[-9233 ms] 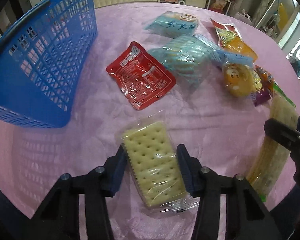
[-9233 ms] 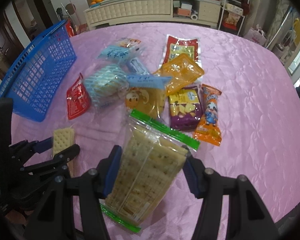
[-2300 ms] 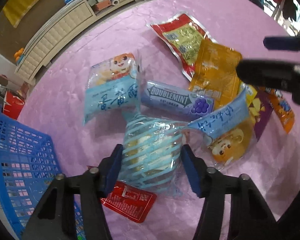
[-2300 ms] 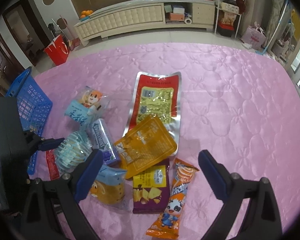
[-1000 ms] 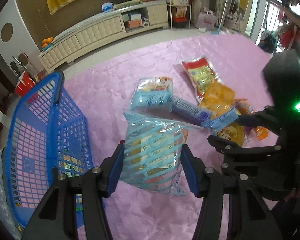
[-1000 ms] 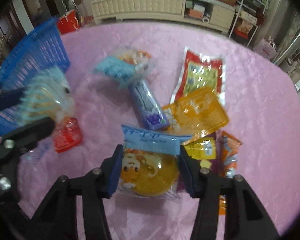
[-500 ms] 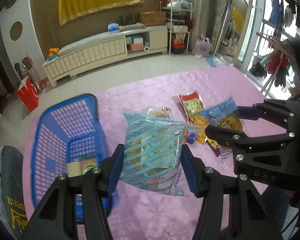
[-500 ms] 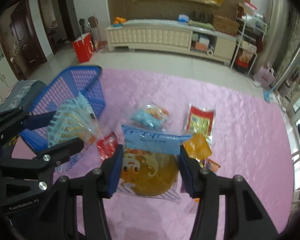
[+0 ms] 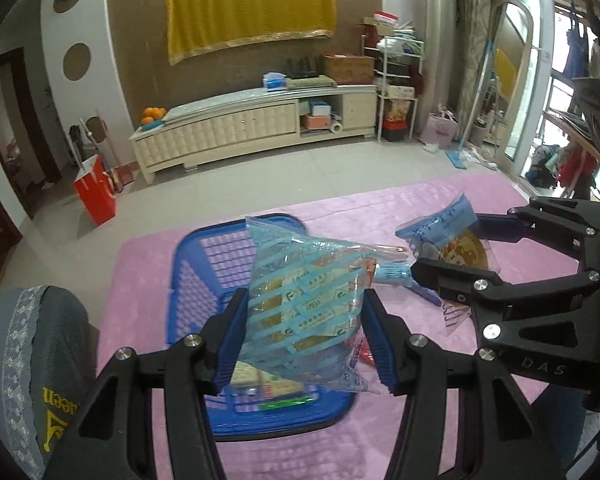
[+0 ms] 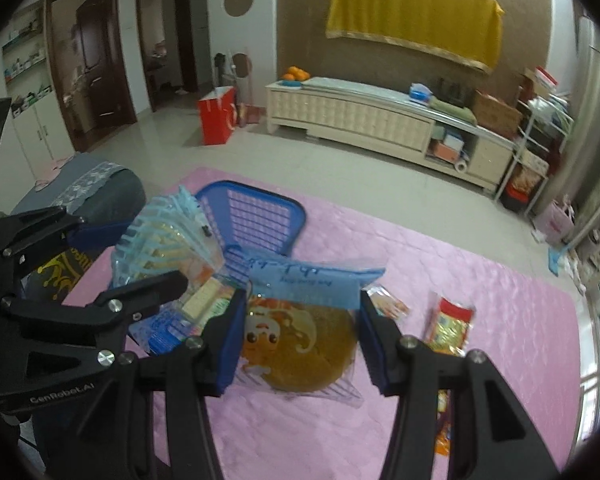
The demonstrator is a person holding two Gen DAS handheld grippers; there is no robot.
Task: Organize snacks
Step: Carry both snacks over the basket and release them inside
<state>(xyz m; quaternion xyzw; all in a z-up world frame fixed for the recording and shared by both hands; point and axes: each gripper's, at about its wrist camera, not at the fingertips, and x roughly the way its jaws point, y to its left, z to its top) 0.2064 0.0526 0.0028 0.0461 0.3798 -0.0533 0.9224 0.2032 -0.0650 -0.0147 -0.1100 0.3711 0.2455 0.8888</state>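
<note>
My left gripper [image 9: 306, 334] is shut on a blue-striped clear snack bag [image 9: 304, 304] and holds it high above the blue basket [image 9: 204, 264]. My right gripper [image 10: 298, 338] is shut on a cartoon cake packet with a blue top [image 10: 300, 328], held high over the pink table, beside the basket [image 10: 260, 216]. The right gripper and its packet [image 9: 456, 240] show at the right of the left wrist view. The left gripper with its bag [image 10: 164, 248] shows at the left of the right wrist view. Cracker packs [image 10: 204, 300] lie in the basket.
A red and yellow snack pack [image 10: 450, 326] and a small cartoon packet [image 10: 386, 300] lie on the pink tablecloth [image 10: 480, 280] to the right. A grey cushioned chair [image 9: 32, 356] stands at the table's left. A cabinet [image 9: 252, 128] stands by the far wall.
Both grippers have risen higher with their packets and swung left over the basket. The table looks smaller and more of the room shows.
</note>
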